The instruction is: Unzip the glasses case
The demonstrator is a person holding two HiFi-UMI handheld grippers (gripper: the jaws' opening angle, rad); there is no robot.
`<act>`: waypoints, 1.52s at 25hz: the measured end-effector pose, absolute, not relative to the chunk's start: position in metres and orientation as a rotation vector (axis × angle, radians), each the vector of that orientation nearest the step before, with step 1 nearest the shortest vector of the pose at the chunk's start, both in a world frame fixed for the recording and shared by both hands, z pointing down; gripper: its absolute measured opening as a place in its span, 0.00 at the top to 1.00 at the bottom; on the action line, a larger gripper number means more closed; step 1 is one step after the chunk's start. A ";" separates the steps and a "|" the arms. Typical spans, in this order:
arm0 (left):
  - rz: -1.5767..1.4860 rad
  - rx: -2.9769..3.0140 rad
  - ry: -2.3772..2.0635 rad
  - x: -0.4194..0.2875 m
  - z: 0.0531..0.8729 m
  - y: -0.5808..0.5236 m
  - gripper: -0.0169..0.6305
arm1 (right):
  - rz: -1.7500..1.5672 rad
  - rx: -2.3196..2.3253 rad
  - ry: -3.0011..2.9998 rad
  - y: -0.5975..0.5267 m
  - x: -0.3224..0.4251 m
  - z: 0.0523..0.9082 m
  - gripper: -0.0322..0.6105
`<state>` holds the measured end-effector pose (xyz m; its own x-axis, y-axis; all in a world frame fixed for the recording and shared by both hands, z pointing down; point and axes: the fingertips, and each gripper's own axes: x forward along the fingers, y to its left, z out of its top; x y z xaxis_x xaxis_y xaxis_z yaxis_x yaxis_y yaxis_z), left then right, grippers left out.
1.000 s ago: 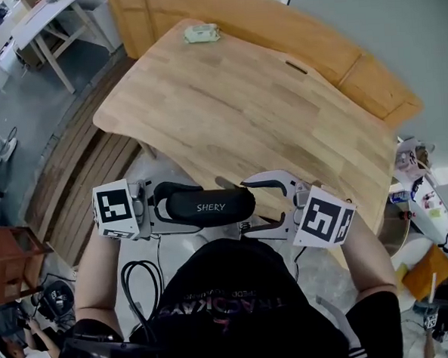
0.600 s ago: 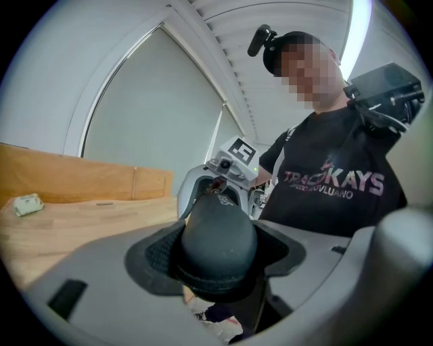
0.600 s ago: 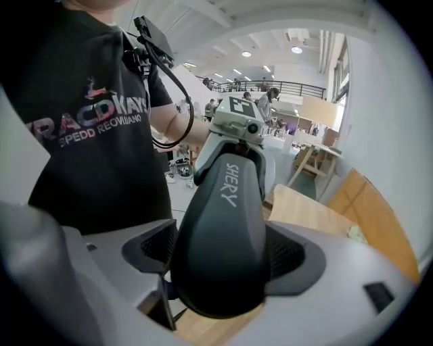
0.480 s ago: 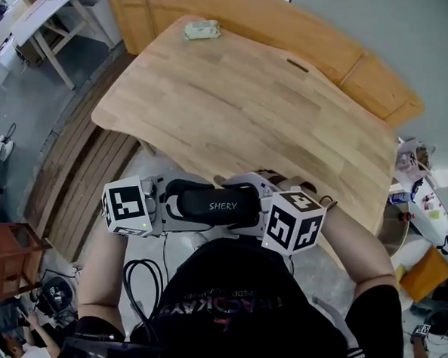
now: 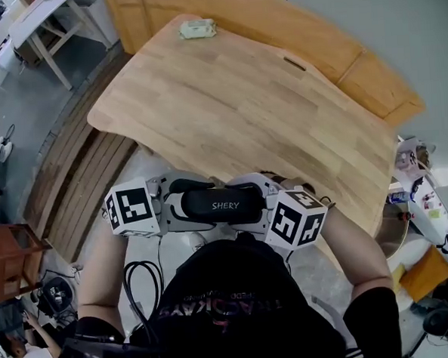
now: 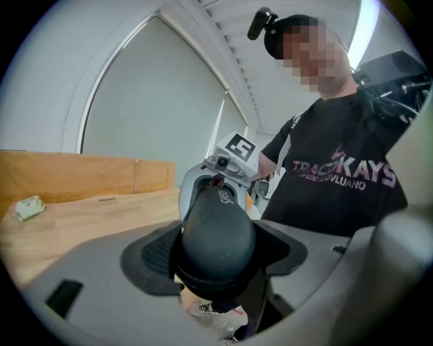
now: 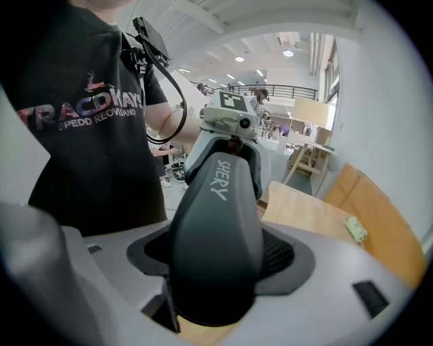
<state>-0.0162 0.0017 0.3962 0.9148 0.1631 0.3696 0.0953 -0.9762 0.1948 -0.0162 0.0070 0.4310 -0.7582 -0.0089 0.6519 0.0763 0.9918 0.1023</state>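
A black glasses case [image 5: 224, 205] marked SHERY hangs level in front of my body, just off the near edge of the wooden table [image 5: 242, 98]. My left gripper [image 5: 182, 206] holds its left end, and its jaws are opening slightly with the case [image 6: 215, 236] still against both pads. My right gripper [image 5: 250, 203] is around the right end. Its jaws are closing, and the case [image 7: 216, 236] fills the gap between its pads. The zip is hidden from every view.
A small pale-green packet [image 5: 199, 30] lies at the table's far corner. A wooden bench [image 5: 291, 34] runs behind the table. Left of me stands a brown stool [image 5: 9, 259]; black cables [image 5: 139, 278] lie on the floor and clutter [image 5: 422, 192] sits at the right.
My right gripper, open and apart from the case a second ago, has swung left onto its right end. My left gripper has shifted a little right and down with the case.
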 end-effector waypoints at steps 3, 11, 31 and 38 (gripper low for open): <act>0.610 2.908 0.144 -0.015 0.402 -0.007 0.48 | -0.125 -0.026 -2.433 0.001 -0.001 0.437 0.42; 0.794 2.782 -0.362 -0.020 0.457 -0.063 0.60 | 0.067 0.229 -2.420 -0.063 0.074 0.499 0.43; 0.637 2.298 -0.840 0.024 0.535 -0.051 0.93 | 0.216 0.297 -2.338 -0.276 0.104 0.654 0.43; 0.660 2.165 -0.924 0.015 0.552 -0.036 0.94 | 0.184 0.195 -2.346 -0.304 0.078 0.676 0.42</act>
